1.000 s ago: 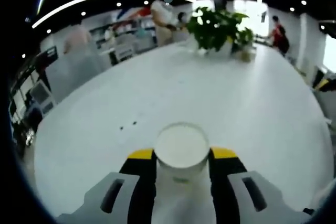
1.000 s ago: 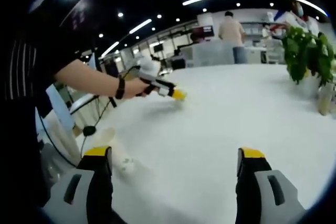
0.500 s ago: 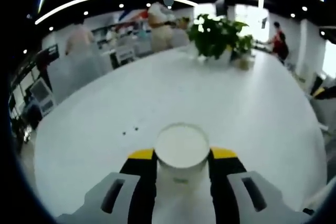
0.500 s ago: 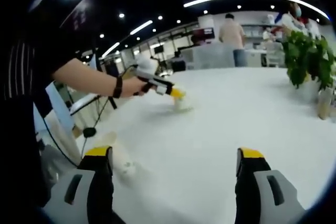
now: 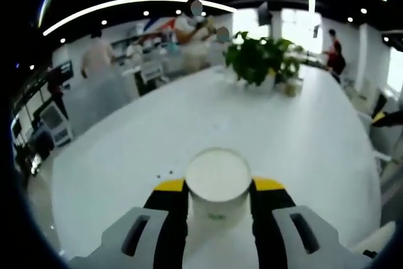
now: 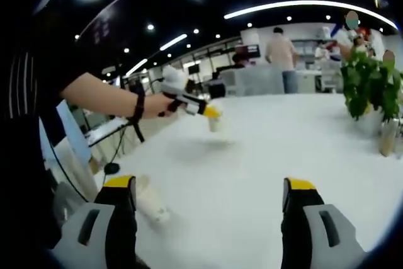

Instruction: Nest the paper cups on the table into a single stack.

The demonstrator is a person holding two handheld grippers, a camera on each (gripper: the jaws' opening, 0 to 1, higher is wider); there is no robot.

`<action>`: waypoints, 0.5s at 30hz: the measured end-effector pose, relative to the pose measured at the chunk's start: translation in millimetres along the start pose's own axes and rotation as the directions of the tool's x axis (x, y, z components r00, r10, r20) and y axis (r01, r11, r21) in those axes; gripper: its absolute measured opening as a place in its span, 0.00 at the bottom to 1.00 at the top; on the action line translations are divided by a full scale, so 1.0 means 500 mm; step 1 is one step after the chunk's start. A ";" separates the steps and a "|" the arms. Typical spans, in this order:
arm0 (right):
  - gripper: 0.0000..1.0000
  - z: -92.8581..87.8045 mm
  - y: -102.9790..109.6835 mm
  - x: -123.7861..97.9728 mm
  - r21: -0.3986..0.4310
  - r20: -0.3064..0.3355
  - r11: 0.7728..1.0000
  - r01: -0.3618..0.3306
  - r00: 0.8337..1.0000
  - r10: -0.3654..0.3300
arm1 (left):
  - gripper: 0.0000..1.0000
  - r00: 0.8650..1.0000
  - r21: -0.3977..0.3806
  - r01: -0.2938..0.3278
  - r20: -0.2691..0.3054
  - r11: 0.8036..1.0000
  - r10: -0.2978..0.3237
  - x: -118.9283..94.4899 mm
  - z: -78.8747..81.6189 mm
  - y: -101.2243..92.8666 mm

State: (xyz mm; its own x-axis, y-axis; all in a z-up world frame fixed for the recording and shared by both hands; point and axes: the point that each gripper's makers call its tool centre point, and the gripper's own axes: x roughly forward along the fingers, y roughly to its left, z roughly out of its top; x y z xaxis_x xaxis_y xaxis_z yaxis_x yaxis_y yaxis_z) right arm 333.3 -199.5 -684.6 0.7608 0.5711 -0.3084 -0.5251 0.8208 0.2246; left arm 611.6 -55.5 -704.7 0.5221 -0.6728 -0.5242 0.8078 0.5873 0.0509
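**Inspector:** Report the jaws first, left side.

**Operator:** My left gripper [image 5: 218, 188] is clamped on a white paper cup [image 5: 218, 177], one yellow-tipped jaw against each side of the wall, just under the rim. The cup stands upright with its mouth toward the camera. In the right gripper view I see the same cup [image 6: 215, 123] held clear above the tabletop [image 6: 264, 149], with a soft shadow beneath it.

**Inspector:** And the right side?

**Operator:** My right gripper [image 6: 208, 192] has its jaws spread wide with nothing between them. A second paper cup [image 6: 150, 201] lies tipped on its side just beside the left jaw, near the tabletop's near edge.

**Inspector:** Handling assessment?

**Operator:** My judgement: thin paper, very light, easily crushed out of round. A dented rim would hinder nesting, so light pressure only. The fallen cup will likely roll or skate if nudged. I would take it across the wall near the rim, where the rolled lip stiffens it.

**Inspector:** Edges and room?

**Operator:** The fallen cup sits close to the edge on my side, so a push outward risks sending it off. Ahead, the tabletop is wide and white. A potted plant [image 5: 259, 60] stands at the far end, well apart from both cups, with a small bottle-like item [image 6: 388, 135] beside it. Small dark specks [image 5: 165, 172] lie ahead of the left jaws. People stand beyond the far edge.
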 end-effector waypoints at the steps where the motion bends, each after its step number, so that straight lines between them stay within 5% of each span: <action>1: 0.94 0.002 0.001 -0.002 -0.003 0.002 1.000 -0.001 1.000 0.001 | 0.38 1.000 0.002 0.001 0.002 1.000 -0.001 -0.004 0.004 -0.003; 15: 0.94 0.033 0.007 -0.023 -0.019 0.037 1.000 -0.001 0.999 0.001 | 0.37 0.999 0.015 0.019 0.043 1.000 -0.020 -0.085 0.089 -0.041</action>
State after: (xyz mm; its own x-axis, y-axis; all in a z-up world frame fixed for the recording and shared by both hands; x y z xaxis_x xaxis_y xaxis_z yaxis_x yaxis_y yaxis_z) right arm 329.1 -203.1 -664.8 0.7737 0.5715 -0.2736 -0.5327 0.8205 0.2076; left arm 585.2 -59.0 -646.0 0.5174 -0.7027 -0.4883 0.8215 0.5677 0.0535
